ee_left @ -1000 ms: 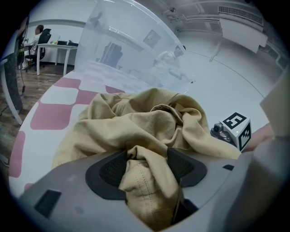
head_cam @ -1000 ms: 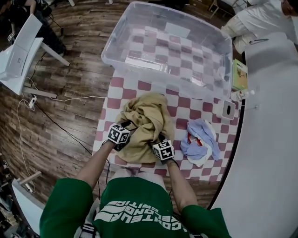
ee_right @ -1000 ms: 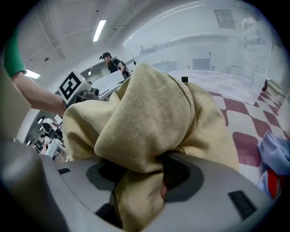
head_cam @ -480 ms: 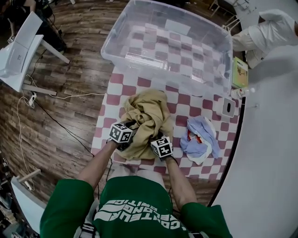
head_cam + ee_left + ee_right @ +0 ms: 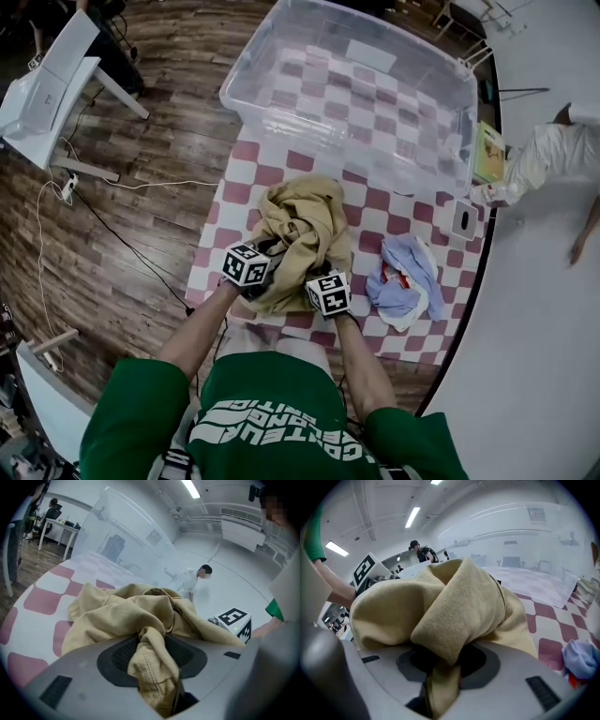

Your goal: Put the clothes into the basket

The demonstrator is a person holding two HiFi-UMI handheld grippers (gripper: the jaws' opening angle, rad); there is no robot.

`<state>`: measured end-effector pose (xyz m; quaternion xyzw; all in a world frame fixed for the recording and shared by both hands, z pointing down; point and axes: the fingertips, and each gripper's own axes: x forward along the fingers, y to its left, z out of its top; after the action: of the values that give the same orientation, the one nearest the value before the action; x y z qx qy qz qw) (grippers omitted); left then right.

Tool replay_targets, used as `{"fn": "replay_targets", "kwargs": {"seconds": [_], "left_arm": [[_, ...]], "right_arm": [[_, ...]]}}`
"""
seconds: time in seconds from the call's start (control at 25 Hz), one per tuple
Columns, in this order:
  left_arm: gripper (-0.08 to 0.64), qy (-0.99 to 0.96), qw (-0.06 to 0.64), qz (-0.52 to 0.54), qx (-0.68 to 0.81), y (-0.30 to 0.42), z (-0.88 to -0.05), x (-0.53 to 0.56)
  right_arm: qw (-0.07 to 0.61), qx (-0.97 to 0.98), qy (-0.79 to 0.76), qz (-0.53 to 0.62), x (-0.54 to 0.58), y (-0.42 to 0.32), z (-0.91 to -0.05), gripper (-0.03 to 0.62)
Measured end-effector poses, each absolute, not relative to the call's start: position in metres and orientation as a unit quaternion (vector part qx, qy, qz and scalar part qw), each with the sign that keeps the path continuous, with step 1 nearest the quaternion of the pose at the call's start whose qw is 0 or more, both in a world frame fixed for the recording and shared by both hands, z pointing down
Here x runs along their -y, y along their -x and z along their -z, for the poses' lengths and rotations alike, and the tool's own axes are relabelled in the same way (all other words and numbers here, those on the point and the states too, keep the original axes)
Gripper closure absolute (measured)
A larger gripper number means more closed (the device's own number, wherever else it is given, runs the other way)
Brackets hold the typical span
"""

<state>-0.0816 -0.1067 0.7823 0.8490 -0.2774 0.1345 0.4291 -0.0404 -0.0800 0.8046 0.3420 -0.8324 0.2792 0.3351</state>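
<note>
Tongs (image 5: 266,272) (image 5: 324,279) over checkered tablecloth (image 5: 265,172), wood floor (image 5: 155,211)

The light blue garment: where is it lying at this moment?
Head view: the light blue garment lies on the checked table, right of the tan garment.

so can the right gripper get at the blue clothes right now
Probably not yet. The right gripper has just been closing its jaws on the tan garment, so they are full. The blue clothes lie beside it on the table, nothing between.
</note>
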Motion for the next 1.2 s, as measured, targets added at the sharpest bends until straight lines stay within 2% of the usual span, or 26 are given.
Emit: {"fn": "replay_targets", "kwargs": {"seconds": [0.52,1.2], "left_arm": [[0.408,-0.874,0.364,-0.056,0.317,0.107,-0.704,0.111],[0.408,-0.915,0.221,0.058,0.332,0.141,-0.52,0.116]], "right_arm": [[0.295,0.865,-0.353,-0.201,0.093,0.065,-0.732,0.476],[0.183,0.896,-0.398,-0.071,0.109,0.093,-0.549,0.482]]}}
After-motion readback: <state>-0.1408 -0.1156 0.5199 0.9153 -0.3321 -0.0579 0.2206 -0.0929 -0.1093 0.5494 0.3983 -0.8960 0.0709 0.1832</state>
